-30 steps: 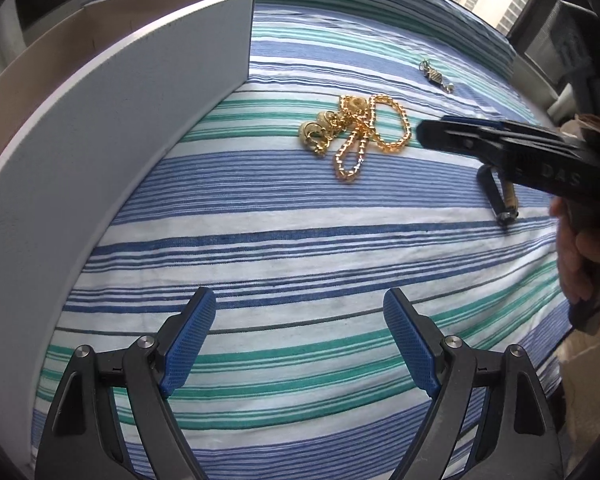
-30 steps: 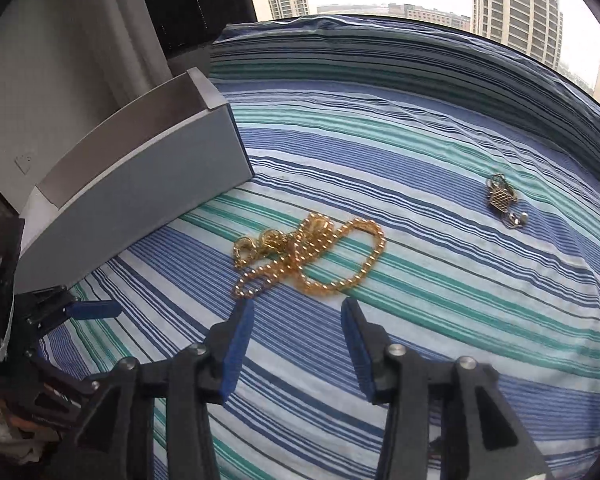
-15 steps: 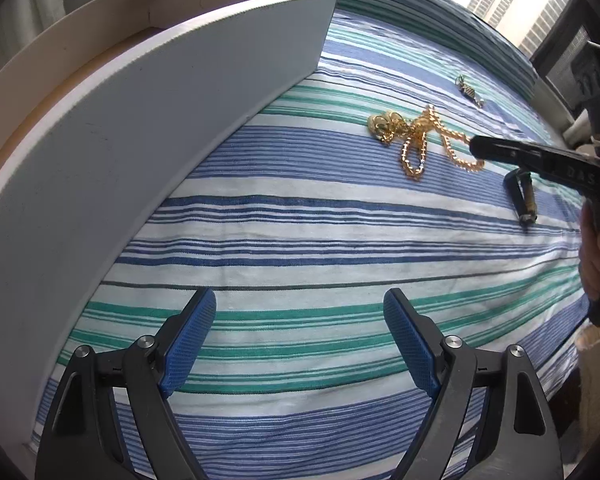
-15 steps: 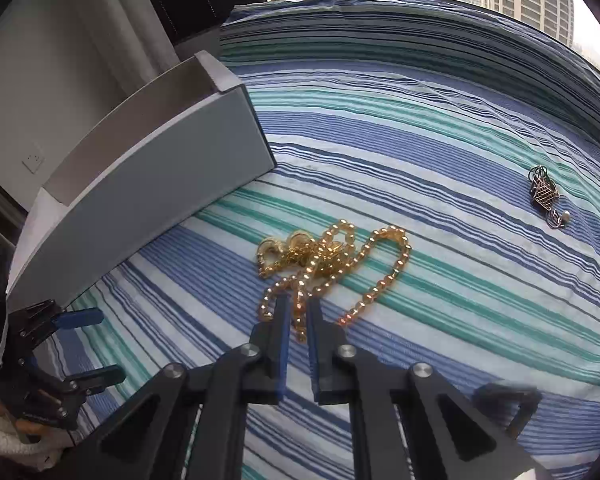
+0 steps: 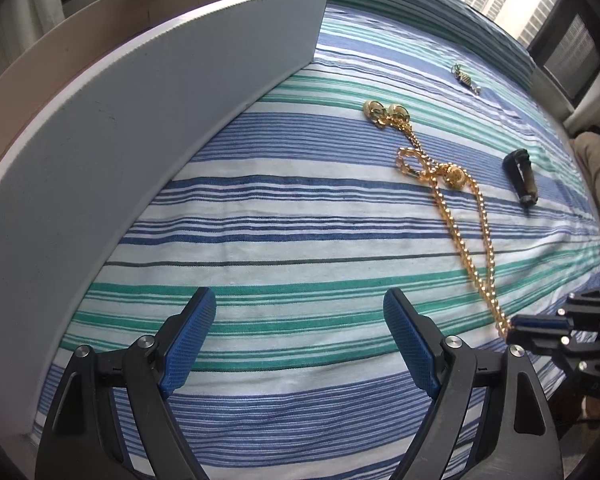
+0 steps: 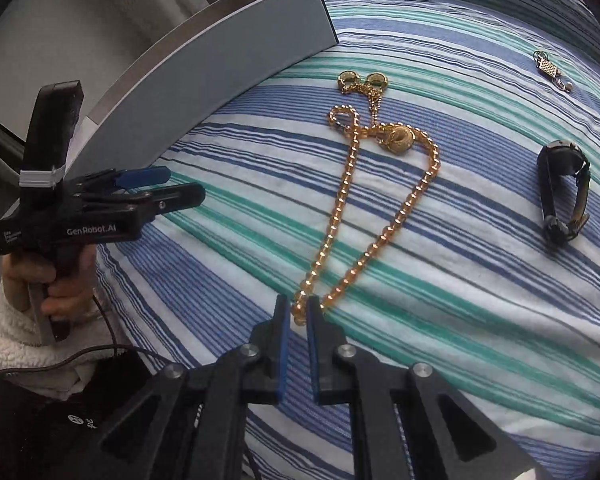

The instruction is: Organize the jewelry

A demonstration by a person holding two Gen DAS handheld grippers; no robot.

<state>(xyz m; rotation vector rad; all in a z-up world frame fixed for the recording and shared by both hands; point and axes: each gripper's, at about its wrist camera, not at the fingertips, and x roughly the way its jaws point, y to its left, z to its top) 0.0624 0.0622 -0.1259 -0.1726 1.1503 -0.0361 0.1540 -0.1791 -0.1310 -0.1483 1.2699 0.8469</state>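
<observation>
A gold beaded necklace [image 6: 380, 208] lies stretched in a long loop on the blue, green and white striped cloth [image 6: 480, 320], its near end pinched between the nearly closed blue-padded jaws of the right gripper [image 6: 299, 322]; its far end trails to a round gold pendant [image 6: 400, 140] and two small gold discs [image 6: 364, 79]. The left gripper [image 5: 298, 334] hovers over the cloth, spread wide and empty. Left stands a smooth grey-white cardboard box [image 5: 132, 120]. Right lie a black watch [image 6: 564, 192] and, farther, a small filigree charm [image 6: 550, 69].
</observation>
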